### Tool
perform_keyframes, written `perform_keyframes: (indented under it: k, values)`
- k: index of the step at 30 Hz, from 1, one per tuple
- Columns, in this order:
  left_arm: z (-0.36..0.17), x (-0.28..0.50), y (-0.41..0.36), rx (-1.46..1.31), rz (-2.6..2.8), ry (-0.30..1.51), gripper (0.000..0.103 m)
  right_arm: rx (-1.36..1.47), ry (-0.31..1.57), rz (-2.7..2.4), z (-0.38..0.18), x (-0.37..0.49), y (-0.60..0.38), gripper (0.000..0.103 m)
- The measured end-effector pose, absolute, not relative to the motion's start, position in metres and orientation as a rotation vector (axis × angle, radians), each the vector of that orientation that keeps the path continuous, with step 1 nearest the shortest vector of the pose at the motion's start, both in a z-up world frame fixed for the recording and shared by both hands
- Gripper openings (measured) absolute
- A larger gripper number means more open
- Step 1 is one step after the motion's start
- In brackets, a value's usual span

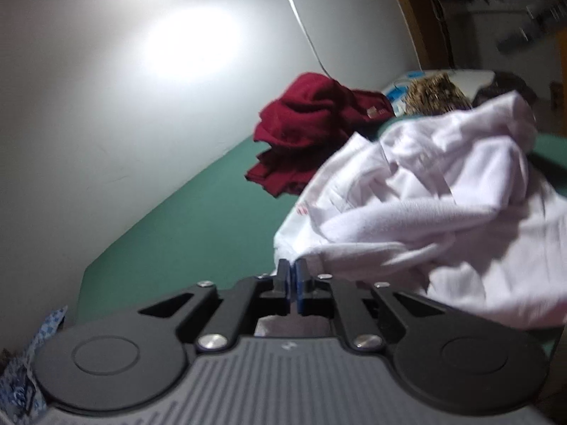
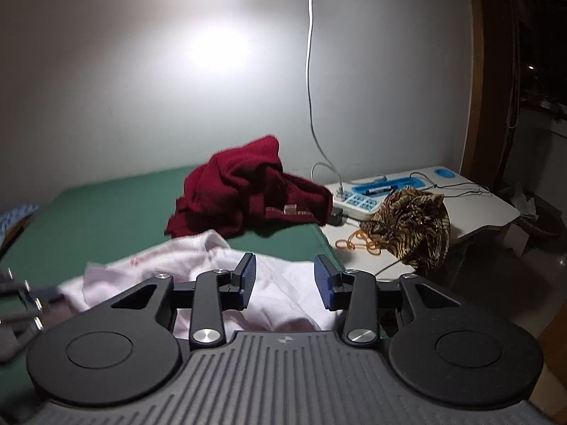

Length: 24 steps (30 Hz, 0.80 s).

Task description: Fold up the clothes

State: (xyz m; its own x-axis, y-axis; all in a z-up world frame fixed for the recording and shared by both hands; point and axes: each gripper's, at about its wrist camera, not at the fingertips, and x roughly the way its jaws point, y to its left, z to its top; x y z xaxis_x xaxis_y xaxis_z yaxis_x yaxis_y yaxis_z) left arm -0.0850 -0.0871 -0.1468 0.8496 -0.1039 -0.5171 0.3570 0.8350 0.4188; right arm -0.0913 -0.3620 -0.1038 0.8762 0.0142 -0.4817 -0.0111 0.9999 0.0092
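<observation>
Nearest the left wrist camera, the left gripper is tilted, so the green table slopes up to the right, and its two blue-padded fingers are pressed almost together. They seem to pinch the near edge of the white garment, though the exact contact is hard to make out through the blur. That garment is bunched in a rumpled heap that rises to the right of the gripper and fills the near right of that view. From the right wrist camera, the right gripper sits level and low over the same white garment, its fingers spread wide apart with nothing between them; the cloth lies below and just beyond the pads. At the near left edge of that view, blurred metal parts of the left gripper reach in toward the white cloth. Farther back on the green table, well apart from the white heap, a dark red garment lies crumpled near the far right corner. Just beyond it to the right, a white side table holds a blue and white device, a tiger-striped cloth and a loop of orange cord. A white cable hangs down the far wall, which is brightly lit.
</observation>
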Motion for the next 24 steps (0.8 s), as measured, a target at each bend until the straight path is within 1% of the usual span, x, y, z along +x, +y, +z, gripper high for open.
perform_keyframes:
  k: [3, 5, 8, 9, 11, 12, 13, 14, 16, 18, 24]
  values:
    - [-0.137, -0.080, -0.086, 0.482, -0.217, 0.505, 0.006, -0.123, 0.598, 0.062, -0.127, -0.089, -0.365, 0.041]
    - [-0.130, -0.077, -0.085, 0.449, -0.192, 0.507, 0.006, -0.185, 0.671, 0.139, -0.143, -0.087, -0.364, 0.045]
    - [-0.120, -0.072, -0.084, 0.399, -0.154, 0.511, 0.006, -0.179, 0.699, 0.215, -0.160, -0.081, -0.360, 0.049]
    - [-0.118, -0.070, -0.084, 0.382, -0.142, 0.513, 0.006, -0.163, 0.694, 0.212, -0.164, -0.077, -0.360, 0.052]
    - [-0.116, -0.068, -0.084, 0.345, -0.119, 0.520, 0.006, -0.089, 0.699, 0.182, -0.169, -0.062, -0.367, 0.052]
    - [-0.115, -0.067, -0.084, 0.326, -0.108, 0.523, 0.006, -0.039, 0.710, 0.170, -0.170, -0.055, -0.371, 0.041]
    - [-0.112, -0.066, -0.083, 0.303, -0.092, 0.521, 0.006, 0.011, 0.721, 0.158, -0.171, -0.047, -0.376, 0.015]
    - [-0.109, -0.065, -0.080, 0.275, -0.074, 0.513, 0.005, 0.061, 0.729, 0.146, -0.171, -0.040, -0.381, 0.006]
    - [-0.098, -0.065, -0.073, 0.222, -0.040, 0.492, 0.005, 0.131, 0.689, 0.124, -0.161, -0.034, -0.389, 0.005]
    - [-0.079, -0.073, -0.067, 0.189, -0.025, 0.448, 0.005, 0.176, 0.619, 0.136, -0.138, -0.036, -0.393, 0.005]
    - [-0.008, -0.112, -0.048, 0.124, -0.015, 0.260, 0.004, 0.286, 0.286, 0.278, -0.041, -0.061, -0.386, 0.005]
